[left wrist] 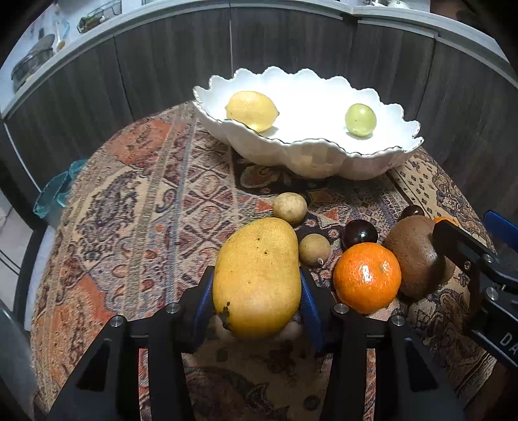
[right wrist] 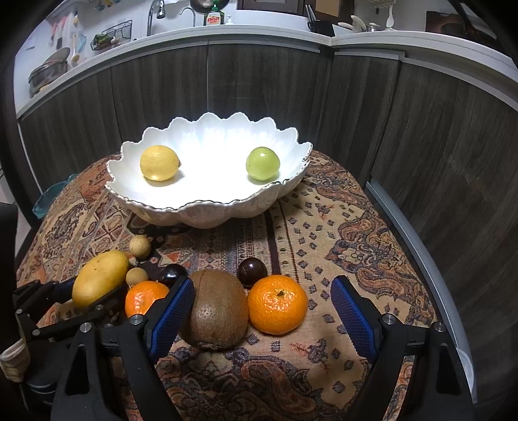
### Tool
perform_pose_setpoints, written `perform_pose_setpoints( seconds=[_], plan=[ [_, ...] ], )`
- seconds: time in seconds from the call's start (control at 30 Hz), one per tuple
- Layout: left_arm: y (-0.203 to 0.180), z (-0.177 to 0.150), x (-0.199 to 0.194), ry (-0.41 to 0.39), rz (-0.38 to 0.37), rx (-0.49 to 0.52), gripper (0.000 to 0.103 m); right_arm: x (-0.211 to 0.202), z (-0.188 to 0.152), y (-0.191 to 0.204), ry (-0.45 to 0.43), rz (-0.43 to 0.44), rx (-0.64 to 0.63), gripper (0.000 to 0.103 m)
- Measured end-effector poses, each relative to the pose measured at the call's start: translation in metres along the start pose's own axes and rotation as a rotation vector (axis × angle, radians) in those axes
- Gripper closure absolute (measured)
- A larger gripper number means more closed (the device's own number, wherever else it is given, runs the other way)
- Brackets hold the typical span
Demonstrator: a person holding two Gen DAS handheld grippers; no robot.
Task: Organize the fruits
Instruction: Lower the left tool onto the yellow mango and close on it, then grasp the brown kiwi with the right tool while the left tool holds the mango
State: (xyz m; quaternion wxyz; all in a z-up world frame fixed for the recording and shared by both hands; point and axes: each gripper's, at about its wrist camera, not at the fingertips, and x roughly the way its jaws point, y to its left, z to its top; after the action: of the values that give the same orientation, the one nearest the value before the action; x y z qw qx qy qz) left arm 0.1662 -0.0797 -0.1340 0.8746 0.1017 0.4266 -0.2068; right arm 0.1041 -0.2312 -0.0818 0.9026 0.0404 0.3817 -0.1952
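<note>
Mango [left wrist: 257,278] lengthwise between left tongs [left wrist: 255,299], tip toward bowl [left wrist: 310,158]

Little can be read here. In the right wrist view, at the top centre of the frame, a green plastic dish-soap bottle [right wrist: 213,16] stands on the white counter beside the tap — its red-and-yellow label reads "pish" or something close, the letters too small to be sure. In the left wrist view, at the far right edge low in the frame, white letters "DA" show on the black arm of the right gripper [left wrist: 466,246] — the rest is cut off by the frame.
</note>
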Motion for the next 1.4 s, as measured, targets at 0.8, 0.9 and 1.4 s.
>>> perform_pose_setpoints(
  seconds=[0.8,0.9,1.4],
  plan=[
    [0.016,0.002,-0.013,-0.029,0.052,-0.053,0.055,0.02,-0.001,0.03,0.041,0.094,-0.065,0.039],
    [0.018,0.002,-0.015,-0.031,0.051,-0.059,0.055,0.022,0.002,0.033,0.067,0.087,-0.088,0.039],
    [0.015,0.006,-0.019,-0.038,0.054,-0.063,0.055,0.032,0.008,0.036,0.156,0.15,-0.114,0.04]
  ],
)
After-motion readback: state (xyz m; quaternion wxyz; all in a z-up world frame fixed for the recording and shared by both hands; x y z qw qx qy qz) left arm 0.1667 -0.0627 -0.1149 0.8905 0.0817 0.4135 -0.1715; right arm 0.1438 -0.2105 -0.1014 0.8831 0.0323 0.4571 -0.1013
